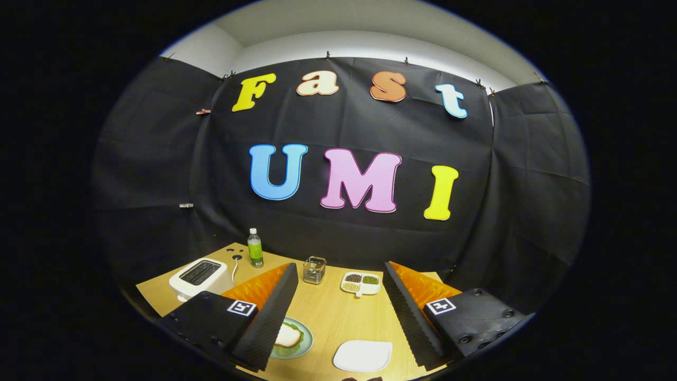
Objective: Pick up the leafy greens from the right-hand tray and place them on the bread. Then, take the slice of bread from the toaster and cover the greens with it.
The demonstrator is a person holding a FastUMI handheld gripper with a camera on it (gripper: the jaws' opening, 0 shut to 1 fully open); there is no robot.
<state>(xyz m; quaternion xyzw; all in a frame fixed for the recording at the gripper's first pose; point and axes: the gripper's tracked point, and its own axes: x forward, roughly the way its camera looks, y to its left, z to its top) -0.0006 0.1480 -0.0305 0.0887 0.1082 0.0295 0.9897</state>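
Note:
My gripper (339, 264) is held above the wooden table (328, 312), open, with nothing between its wide-spread fingers. A green plate (305, 346) lies below, beside the left finger, which hides part of it. On it rests a slice of bread (288, 336) with leafy greens (298, 329) peeking out at its far edge. A white tray (364, 355) lies between the fingers near their base, its surface showing plain white. The white toaster (198, 276) stands at the table's left, beyond the left finger, its slots dark.
A green-labelled bottle (255, 247) stands behind the toaster. A small glass holder (314, 270) and a white sectioned dish of beans (360, 283) sit at the far middle of the table. Black cloth walls close the booth behind and on both sides.

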